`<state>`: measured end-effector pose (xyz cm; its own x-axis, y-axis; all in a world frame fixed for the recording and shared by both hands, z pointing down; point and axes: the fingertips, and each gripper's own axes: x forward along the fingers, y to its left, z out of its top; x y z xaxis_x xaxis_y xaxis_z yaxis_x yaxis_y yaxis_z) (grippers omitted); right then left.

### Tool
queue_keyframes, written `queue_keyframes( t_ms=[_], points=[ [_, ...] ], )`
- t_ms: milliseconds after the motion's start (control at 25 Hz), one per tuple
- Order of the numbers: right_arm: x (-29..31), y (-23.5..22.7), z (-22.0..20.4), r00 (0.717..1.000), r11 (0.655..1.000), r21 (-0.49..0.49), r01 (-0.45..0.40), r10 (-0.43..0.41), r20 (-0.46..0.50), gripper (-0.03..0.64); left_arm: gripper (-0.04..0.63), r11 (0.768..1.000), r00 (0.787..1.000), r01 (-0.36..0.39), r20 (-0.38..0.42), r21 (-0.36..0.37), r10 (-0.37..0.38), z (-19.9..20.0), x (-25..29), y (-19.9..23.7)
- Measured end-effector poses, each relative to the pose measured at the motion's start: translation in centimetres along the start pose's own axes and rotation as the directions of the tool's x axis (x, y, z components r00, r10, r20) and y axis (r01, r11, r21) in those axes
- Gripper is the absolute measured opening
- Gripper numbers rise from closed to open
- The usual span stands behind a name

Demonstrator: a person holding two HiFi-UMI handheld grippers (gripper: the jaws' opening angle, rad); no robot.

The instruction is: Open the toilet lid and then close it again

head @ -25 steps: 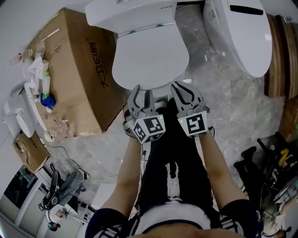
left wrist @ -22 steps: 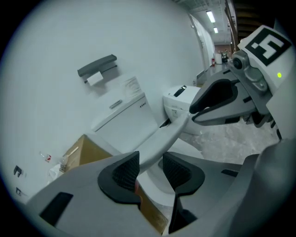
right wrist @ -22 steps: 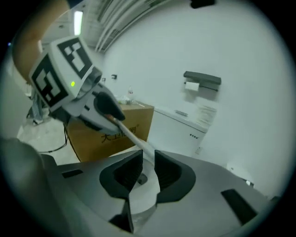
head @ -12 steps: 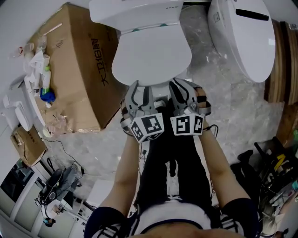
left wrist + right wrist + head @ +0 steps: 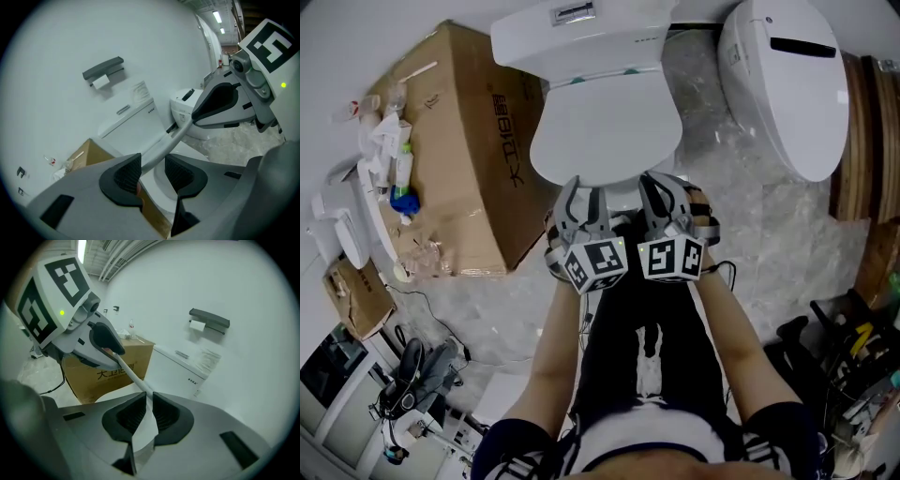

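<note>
Two forearms, head view: stretched forward and down, side by side; left tool (image 5: 584, 187) and right tool (image 5: 661, 183) at front rim of toilet lid (image 5: 605, 122); closed cardboard box (image 5: 478, 159) alongside. Left gripper view: jaws wide, clamping rim. Right gripper view: jaws narrow, just closing, pinching rim.

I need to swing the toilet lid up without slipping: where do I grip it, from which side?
Grip the toilet lid by its thin front lip, coming from the front. It is slim enough for jaws to straddle and lies farthest from the tank, so likely easiest to lever up. The left gripper and right gripper pinch it there.
</note>
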<state>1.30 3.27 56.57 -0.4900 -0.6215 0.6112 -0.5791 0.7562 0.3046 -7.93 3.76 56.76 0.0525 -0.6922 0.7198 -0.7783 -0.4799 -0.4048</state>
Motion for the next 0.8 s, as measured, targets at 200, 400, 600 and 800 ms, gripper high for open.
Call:
queue_keyframes(
  t_ms=[200, 400, 600, 800],
  points=[
    [0.3, -0.8, 0.7, 1.000, 1.000, 0.023, 0.006, -0.006, -0.001, 0.038, 0.161, 1.000, 1.000, 0.008, 0.016, 0.004, -0.008, 0.8, 0.2, 0.9],
    [1.0, -1.9, 1.4, 1.000, 0.996, 0.086, -0.021, 0.023, -0.015, 0.038, 0.161, 0.999, 0.999, 0.035, 0.036, 0.012, -0.035, 1.7, 0.7, 1.8],
    [1.0, -1.6, 1.3, 0.993, 0.996, 0.074, -0.051, 0.058, -0.106, 0.038, 0.160, 0.996, 0.996, 0.084, 0.018, 0.028, -0.085, 1.4, 0.7, 1.4],
    [1.2, -1.0, 0.9, 0.973, 0.993, 0.068, -0.099, 0.111, -0.202, 0.038, 0.161, 0.989, 0.988, 0.147, -0.053, 0.021, -0.145, 0.8, 0.8, 0.9]
  ],
)
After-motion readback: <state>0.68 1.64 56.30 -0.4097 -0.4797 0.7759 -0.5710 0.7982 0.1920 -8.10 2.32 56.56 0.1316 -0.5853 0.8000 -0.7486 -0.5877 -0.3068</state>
